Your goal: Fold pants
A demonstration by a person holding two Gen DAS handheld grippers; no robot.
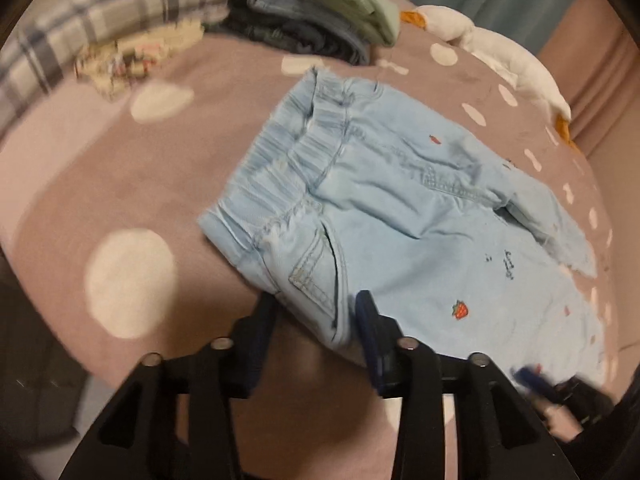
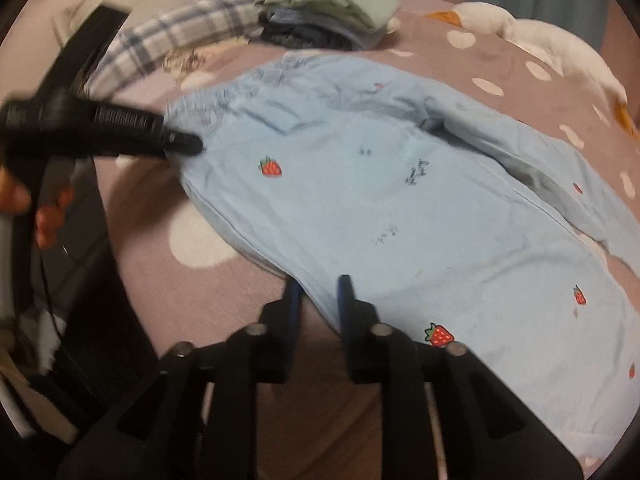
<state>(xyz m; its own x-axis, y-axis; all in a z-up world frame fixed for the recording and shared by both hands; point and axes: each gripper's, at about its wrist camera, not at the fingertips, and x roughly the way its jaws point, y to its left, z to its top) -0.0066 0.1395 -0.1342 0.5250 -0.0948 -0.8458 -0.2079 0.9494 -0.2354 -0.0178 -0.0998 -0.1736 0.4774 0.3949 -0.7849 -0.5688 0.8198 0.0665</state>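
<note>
Light blue denim pants (image 1: 400, 208) with small strawberry prints lie on the mauve polka-dot bed cover (image 1: 120, 184), elastic waistband to the left. My left gripper (image 1: 316, 316) is open, its fingers astride the near waist corner by the pocket. In the right wrist view the pants (image 2: 400, 208) spread across the bed. My right gripper (image 2: 318, 296) is open, its fingers astride the near edge of a leg. The left gripper (image 2: 184, 144) shows there at the waistband's near corner.
A stack of folded clothes (image 1: 312, 20), green on top of denim, sits at the far side; it also shows in the right wrist view (image 2: 328, 16). A plaid cloth (image 1: 80, 36) lies far left. A white goose plush (image 1: 512, 60) lies far right.
</note>
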